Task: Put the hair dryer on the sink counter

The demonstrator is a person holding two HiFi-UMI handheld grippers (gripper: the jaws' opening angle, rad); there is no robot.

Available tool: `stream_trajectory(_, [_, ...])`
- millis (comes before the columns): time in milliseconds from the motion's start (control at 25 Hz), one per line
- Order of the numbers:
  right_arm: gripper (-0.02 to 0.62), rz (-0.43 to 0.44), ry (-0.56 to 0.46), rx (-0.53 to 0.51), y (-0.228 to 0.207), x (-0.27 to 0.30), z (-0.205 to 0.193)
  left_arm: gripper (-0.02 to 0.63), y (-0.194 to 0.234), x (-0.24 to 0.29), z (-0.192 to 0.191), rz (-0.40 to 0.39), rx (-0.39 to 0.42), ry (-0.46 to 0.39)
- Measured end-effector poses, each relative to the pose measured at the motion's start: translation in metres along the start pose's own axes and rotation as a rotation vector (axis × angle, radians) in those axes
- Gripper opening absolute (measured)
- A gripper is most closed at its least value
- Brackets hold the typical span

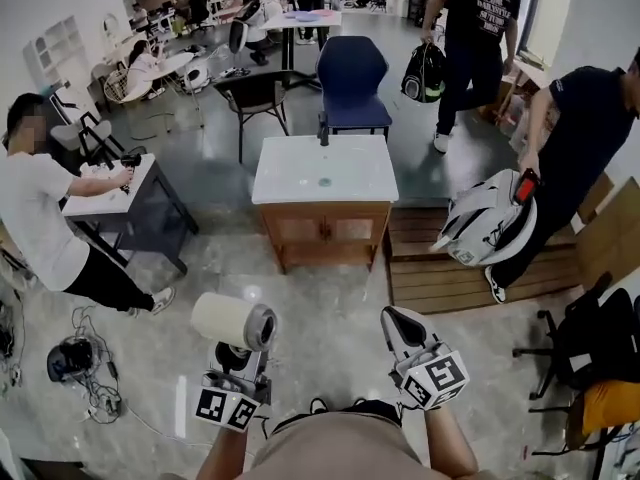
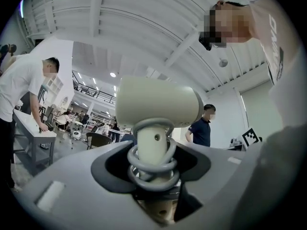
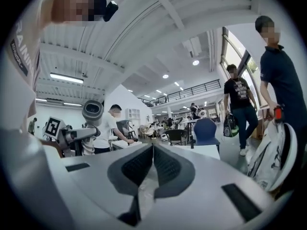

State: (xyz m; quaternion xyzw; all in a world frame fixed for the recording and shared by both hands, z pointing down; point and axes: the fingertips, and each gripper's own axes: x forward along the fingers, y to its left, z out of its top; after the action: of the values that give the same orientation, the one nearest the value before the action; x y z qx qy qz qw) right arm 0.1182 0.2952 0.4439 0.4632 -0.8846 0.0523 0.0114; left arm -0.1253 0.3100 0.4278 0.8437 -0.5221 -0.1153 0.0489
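A cream hair dryer (image 1: 232, 321) with a grey end sits in my left gripper (image 1: 238, 358), low in the head view and well short of the sink counter. In the left gripper view the jaws are clamped on the hair dryer's (image 2: 158, 104) handle, which has its grey cord (image 2: 152, 169) wound round it. The sink counter (image 1: 350, 173) has a white top with a black faucet (image 1: 323, 131) on a wooden cabinet, straight ahead. My right gripper (image 1: 394, 318) is shut with nothing in it; in its own view the right gripper's (image 3: 152, 153) pads meet, and the hair dryer (image 3: 92, 111) shows at left.
A blue chair (image 1: 352, 83) and a black chair (image 1: 255, 93) stand behind the counter. A person in white (image 1: 40, 218) leans over a grey table (image 1: 130, 203) at left. At right a person holds a white bag (image 1: 490, 218) over a wooden pallet (image 1: 450, 273). Cables (image 1: 80, 368) lie on the floor.
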Motion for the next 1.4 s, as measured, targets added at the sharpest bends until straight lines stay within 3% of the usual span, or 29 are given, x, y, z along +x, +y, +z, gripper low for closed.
stream_trajectory(280, [0.008,-0.065,-0.014,-0.01,0.005,0.021,0.007,0.236,0.03,0.011,-0.003,-0.039,0.004,0.036])
stream_trajectory(480, [0.008,-0.059,-0.003,-0.007,-0.013,0.044,0.005,0.236,0.04,0.037,-0.011,-0.047,-0.001,0.04])
stream_trajectory(920, [0.008,0.042,0.009,-0.041,-0.085,0.11,0.015,0.236,0.044,0.126,-0.017,0.004,-0.018,0.014])
stream_trajectory(1400, [0.008,0.158,0.025,0.014,-0.164,0.155,0.012,0.236,0.027,0.209,-0.017,0.071,-0.017,-0.005])
